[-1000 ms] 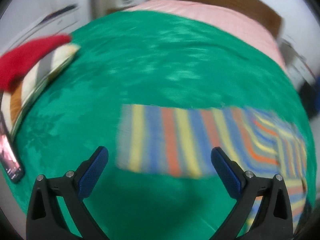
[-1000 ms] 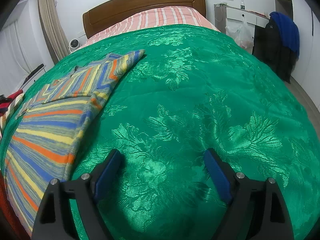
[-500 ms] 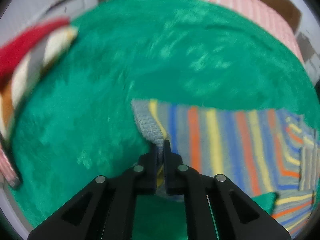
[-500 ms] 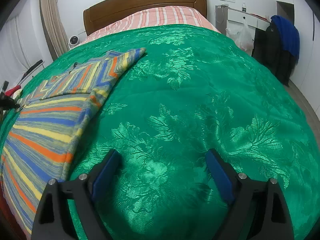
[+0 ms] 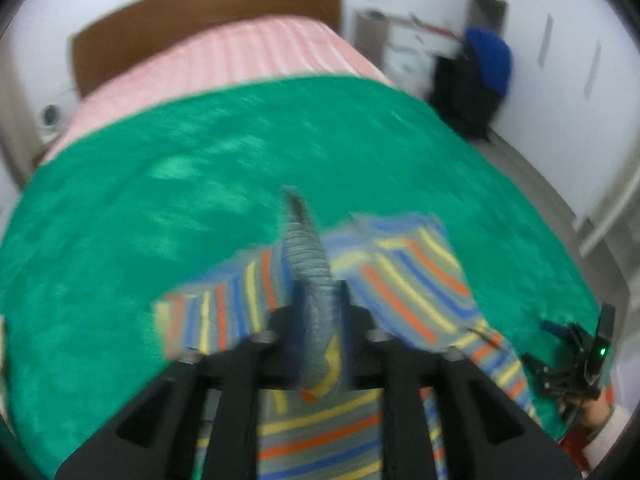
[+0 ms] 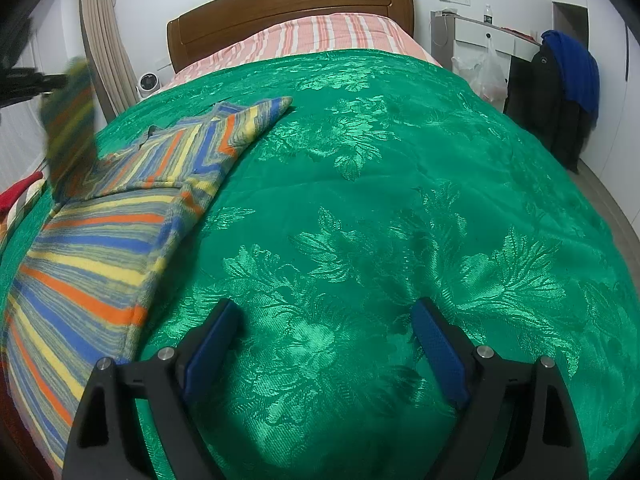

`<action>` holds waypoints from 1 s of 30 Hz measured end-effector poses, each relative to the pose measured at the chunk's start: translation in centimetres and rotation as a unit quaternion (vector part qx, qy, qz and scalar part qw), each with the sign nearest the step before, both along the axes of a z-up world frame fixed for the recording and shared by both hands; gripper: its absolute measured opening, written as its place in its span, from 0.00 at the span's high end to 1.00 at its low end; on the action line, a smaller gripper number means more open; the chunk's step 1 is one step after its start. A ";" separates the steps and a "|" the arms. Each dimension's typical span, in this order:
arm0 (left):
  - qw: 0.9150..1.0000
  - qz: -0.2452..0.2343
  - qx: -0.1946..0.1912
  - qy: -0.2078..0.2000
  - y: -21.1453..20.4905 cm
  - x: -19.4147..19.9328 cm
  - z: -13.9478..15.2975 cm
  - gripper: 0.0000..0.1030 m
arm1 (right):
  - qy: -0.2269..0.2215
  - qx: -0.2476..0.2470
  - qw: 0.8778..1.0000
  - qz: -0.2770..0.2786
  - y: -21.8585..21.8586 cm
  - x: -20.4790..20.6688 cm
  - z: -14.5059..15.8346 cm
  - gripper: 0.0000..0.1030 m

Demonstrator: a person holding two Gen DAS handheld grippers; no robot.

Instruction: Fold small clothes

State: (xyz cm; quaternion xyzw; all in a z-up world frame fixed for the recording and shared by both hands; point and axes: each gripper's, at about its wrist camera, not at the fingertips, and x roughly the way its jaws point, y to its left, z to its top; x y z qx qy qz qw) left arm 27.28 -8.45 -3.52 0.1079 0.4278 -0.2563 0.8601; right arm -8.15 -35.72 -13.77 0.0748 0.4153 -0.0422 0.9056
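Note:
A striped knit sweater (image 6: 104,236) in blue, yellow, orange and grey lies on the left of the green bedspread (image 6: 380,208). My left gripper (image 5: 320,300) is shut on the sweater's grey ribbed hem (image 5: 308,256) and holds it lifted above the rest of the sweater (image 5: 408,276). In the right wrist view the lifted blurred part (image 6: 70,120) hangs at the upper left. My right gripper (image 6: 324,344) is open and empty, low over the bedspread just right of the sweater. It also shows in the left wrist view (image 5: 576,356) at the far right.
A pink striped sheet (image 6: 320,38) and wooden headboard (image 6: 288,4) are at the far end. A red and striped garment (image 6: 18,196) lies at the left bed edge. A chair with dark clothes (image 6: 560,92) and a white desk (image 6: 480,36) stand right of the bed.
My left gripper shut on the sweater's hem, then lifted it and swung right over the sweater. The right gripper stayed open and nearly still.

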 end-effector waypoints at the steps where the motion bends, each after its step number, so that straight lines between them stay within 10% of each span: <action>1: 1.000 -0.003 0.012 0.011 -1.3 -0.4 -1.4 0.17 | 0.000 0.001 1.000 0.000 0.0 0.1 0.0 0.14; 7: 0.999 -0.007 0.037 0.017 -0.4 -1.0 -4.7 0.12 | -0.001 0.002 1.000 0.000 0.0 0.0 0.0 0.14; 12: 0.994 0.102 0.013 0.032 8.6 4.3 -3.7 0.12 | -0.004 0.005 1.000 0.001 -0.1 -0.1 -0.1 0.14; 18: 0.974 0.140 -0.061 0.170 14.6 7.6 -9.4 0.14 | -0.004 0.002 1.000 0.001 0.1 0.1 -0.2 0.14; 19: 0.973 0.140 -0.057 0.173 14.6 7.7 -10.2 0.28 | -0.004 0.001 1.000 0.001 0.1 0.1 -0.2 0.14; 21: 0.976 0.156 -0.003 0.154 14.7 7.0 -12.0 0.97 | -0.003 0.000 1.000 0.001 0.1 0.2 -0.2 0.14; 27: 0.970 0.210 -0.003 0.123 16.6 6.2 -11.8 0.91 | -0.003 0.000 1.000 0.001 0.1 0.1 -0.2 0.14; 30: 0.972 0.212 0.038 0.095 15.6 5.1 -11.3 0.62 | -0.004 0.000 1.000 0.001 0.1 0.1 -0.2 0.14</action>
